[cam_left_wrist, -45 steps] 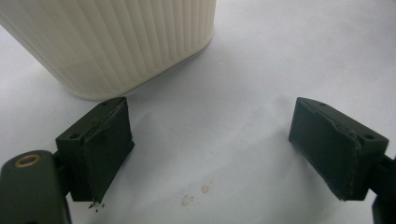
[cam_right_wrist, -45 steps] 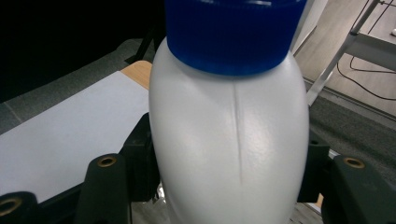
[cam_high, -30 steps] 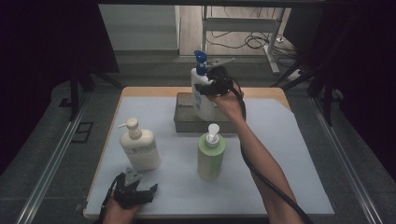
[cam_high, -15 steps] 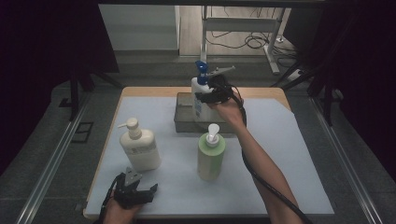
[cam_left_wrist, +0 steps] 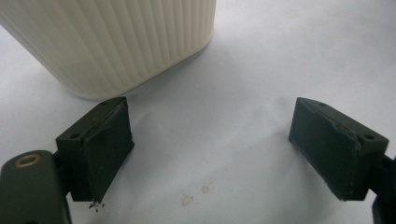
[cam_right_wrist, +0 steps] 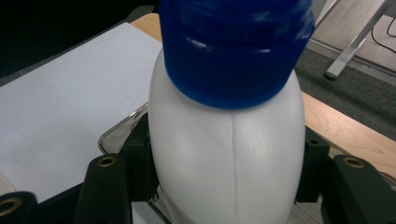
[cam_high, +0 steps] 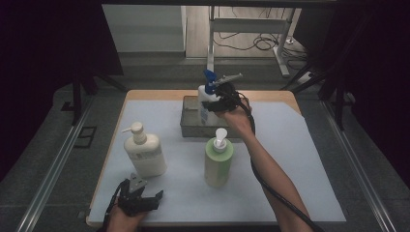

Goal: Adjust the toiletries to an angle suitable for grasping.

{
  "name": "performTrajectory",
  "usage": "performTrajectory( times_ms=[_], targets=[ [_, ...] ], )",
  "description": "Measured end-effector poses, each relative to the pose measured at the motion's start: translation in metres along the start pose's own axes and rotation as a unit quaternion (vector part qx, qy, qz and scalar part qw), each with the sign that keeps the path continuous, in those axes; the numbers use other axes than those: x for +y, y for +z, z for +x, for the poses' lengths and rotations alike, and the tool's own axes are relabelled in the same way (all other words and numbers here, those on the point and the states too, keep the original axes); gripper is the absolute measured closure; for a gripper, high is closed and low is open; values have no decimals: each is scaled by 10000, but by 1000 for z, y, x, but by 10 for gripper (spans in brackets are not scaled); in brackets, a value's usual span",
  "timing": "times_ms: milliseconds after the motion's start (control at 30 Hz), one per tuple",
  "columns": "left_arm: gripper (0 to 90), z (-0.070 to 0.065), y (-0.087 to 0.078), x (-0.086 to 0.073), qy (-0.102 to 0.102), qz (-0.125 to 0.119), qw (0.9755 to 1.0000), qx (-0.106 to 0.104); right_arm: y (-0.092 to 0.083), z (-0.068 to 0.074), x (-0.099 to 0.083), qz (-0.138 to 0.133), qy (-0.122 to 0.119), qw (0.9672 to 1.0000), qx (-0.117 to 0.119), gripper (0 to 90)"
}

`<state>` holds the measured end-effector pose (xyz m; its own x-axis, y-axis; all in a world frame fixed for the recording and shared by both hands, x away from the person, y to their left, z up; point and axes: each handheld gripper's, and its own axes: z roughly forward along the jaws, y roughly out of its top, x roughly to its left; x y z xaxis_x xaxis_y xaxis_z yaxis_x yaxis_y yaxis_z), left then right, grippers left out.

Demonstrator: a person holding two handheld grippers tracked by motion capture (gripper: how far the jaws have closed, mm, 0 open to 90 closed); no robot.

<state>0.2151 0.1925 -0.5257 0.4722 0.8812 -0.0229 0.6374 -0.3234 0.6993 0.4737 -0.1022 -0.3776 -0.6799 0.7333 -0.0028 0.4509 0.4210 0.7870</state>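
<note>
Right gripper has its jaws clamped on both sides of the white plastic bottle with a blue screw-on spray cap, pads pressing the shoulder just under the cap; in the high view the bottle stands upright inside the grey metal rectangular tray at the far middle of the table, base low in the tray or just off its floor, can't tell which. Left gripper sits at the near left edge, jaws spread wide with nothing between them; its own view shows bare white paper sheet between the pads and the ribbed base of the cream pump-dispenser bottle just beyond the left jaw, apart from it. That cream bottle stands upright on the sheet, near left. A pale green pump bottle with a white pump head stands upright mid-sheet, just in front of the tray. Wooden tabletop peeks out round the sheet. Progress, as a guess: work looks like loading bottles into the tray, first one nearly placed, not yet released. Left to do: let go of the spray bottle, then the green and cream bottles, both outside the tray and untouched.
</note>
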Motion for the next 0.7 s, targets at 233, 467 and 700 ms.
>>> performTrajectory(
  times_ms=[233,467,700],
  targets=[
    [128,0,0,0,-1,-1,10000,1,-1,0,-1,-12,-13,10000,5,393],
    [128,0,0,0,-2,-3,10000,4,-2,-1,-4,-77,74,9999,66,382],
    [128,0,0,0,-4,-10,10000,-1,-7,-5,-6,-191,103,9996,161,347]
  ],
)
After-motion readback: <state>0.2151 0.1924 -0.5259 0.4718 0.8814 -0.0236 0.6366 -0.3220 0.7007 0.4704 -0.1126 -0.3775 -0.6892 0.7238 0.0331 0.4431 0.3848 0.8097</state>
